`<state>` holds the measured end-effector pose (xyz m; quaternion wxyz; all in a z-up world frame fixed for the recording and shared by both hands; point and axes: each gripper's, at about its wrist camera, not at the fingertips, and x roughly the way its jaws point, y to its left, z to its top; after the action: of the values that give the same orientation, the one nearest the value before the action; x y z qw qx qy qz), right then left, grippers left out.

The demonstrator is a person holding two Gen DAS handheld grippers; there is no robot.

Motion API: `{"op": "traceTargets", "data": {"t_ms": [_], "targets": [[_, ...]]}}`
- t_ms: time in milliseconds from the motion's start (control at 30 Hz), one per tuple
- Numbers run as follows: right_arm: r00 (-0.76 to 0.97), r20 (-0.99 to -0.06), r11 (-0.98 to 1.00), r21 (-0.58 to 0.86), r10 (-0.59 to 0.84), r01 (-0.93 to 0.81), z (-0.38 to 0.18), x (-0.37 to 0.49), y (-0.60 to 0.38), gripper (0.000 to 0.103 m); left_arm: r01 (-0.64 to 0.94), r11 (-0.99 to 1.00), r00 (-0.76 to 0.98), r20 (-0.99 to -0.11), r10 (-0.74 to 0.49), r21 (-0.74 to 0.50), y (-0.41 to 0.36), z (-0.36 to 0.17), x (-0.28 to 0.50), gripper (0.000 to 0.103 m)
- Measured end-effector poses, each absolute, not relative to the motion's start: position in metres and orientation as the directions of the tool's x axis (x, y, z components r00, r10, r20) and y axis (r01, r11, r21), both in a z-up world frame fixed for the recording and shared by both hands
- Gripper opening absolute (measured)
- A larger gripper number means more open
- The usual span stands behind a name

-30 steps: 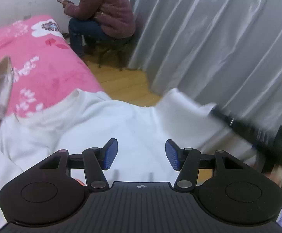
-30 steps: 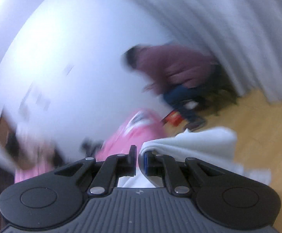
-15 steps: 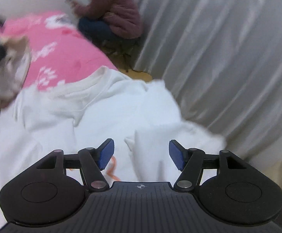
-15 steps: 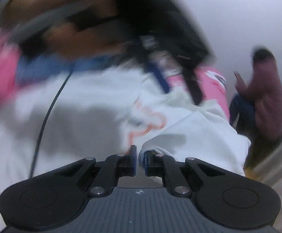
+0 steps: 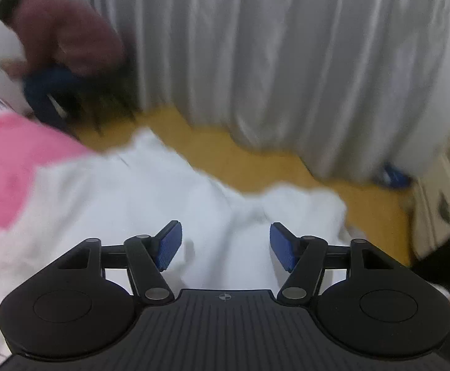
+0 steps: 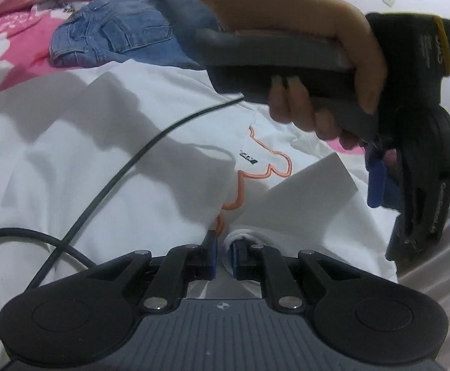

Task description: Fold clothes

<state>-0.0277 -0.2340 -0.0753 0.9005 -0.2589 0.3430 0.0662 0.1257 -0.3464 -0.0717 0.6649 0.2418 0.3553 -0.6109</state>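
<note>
A white shirt [image 5: 132,201] with an orange outline print [image 6: 256,170] lies spread on the pink bedspread [image 5: 8,160]. My right gripper [image 6: 224,258] is shut on a rolled white edge of the shirt, low over its front. A folded flap [image 6: 302,191] lies just ahead of it. My left gripper [image 5: 225,247] hovers over the shirt's rumpled edge near the bed's side. Its jaws are closing, the pads still wide apart, with cloth below them but none pinched. The right wrist view shows that gripper's blue pad [image 6: 376,182] and the hand [image 6: 318,61] holding it.
Blue jeans [image 6: 116,40] lie on the bed beyond the shirt. A black cable [image 6: 116,179] crosses the shirt. Past the bed are wooden floor [image 5: 256,164], grey curtains [image 5: 271,61], a seated person [image 5: 64,46] and a pale drawer unit [image 5: 447,191].
My right gripper swung from high in the air down over the shirt's front, keeping the white edge. My left gripper dropped and turned right toward the shirt's edge by the floor.
</note>
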Motion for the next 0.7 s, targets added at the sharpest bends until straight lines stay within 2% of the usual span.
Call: {"op": "traceTargets", "data": {"t_ms": [33,67,100,300,433,533,633,700], "targets": [[0.753,-0.656,0.867,-0.404,-0.054,-0.291,-0.073,-0.031,-0.236,0.011,0.98,0.153,-0.004,-0.774,-0.633,-0.13,-0.344,-0.075,0.129,0.019],[0.751,-0.658,0.872,-0.397,-0.053,-0.286,-0.073,-0.033,-0.236,0.011,0.976,0.156,-0.015,-0.768,-0.64,-0.149,-0.339,-0.076,0.131,0.004],[0.75,-0.659,0.876,-0.392,-0.053,-0.282,-0.073,-0.033,-0.236,0.011,0.976,0.156,-0.011,-0.75,-0.661,-0.152,-0.33,-0.073,0.132,0.0],[0.751,-0.659,0.895,-0.357,-0.04,-0.266,-0.076,-0.037,-0.241,0.012,0.975,0.121,-0.014,-0.594,-0.804,-0.188,-0.257,-0.032,0.12,0.0],[0.748,-0.663,0.917,-0.31,-0.02,-0.25,-0.074,-0.039,-0.248,0.012,0.975,0.073,-0.056,-0.552,-0.832,-0.208,-0.2,-0.012,0.104,0.0],[0.749,-0.662,0.907,-0.321,-0.01,-0.272,-0.073,-0.043,-0.249,0.014,0.982,0.066,-0.044,-0.556,-0.83,-0.176,-0.163,-0.009,0.093,0.0],[0.732,-0.681,0.915,-0.285,0.018,-0.287,-0.065,-0.048,-0.255,0.024,0.991,0.048,-0.038,-0.612,-0.79,-0.123,-0.145,-0.02,0.085,0.0],[0.707,-0.704,0.94,-0.198,0.06,-0.277,-0.054,-0.054,-0.267,0.046,0.997,0.027,-0.027,-0.664,-0.748,-0.07,-0.14,-0.033,0.081,0.0]]}}
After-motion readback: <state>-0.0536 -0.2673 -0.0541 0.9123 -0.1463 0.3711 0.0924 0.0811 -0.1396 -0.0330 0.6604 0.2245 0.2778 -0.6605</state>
